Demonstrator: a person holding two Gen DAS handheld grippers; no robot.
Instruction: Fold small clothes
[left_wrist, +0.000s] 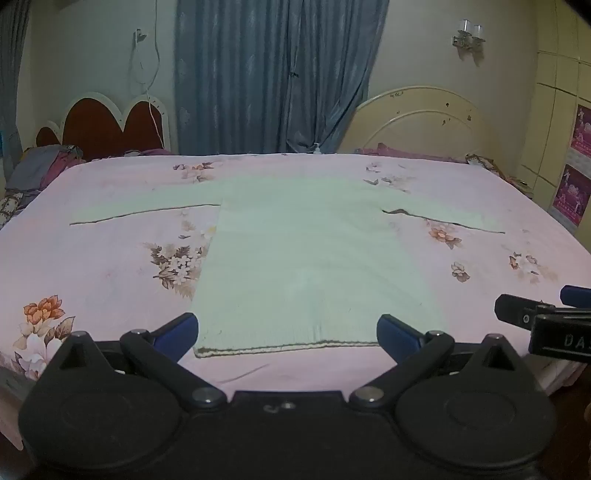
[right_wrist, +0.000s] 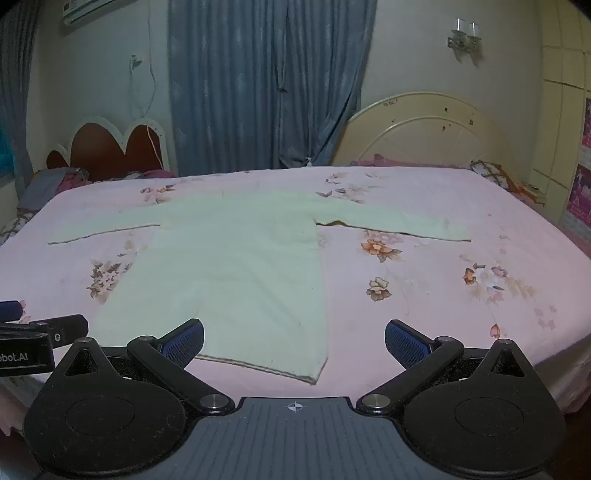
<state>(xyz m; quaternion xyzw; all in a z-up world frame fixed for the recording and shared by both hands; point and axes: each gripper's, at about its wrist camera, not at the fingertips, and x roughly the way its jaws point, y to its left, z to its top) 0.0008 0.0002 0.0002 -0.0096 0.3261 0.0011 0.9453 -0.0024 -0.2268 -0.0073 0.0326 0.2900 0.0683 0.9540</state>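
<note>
Black-armed, blue-padded left tool and right tool are both spread wide and grip nothing, poised at the near edge of the bed. Just beyond them a pale green long-sleeved sweater lies flat on the pink floral bedsheet, hem nearest, both sleeves outstretched sideways. Farther back stand two headboards and blue curtains.
</note>
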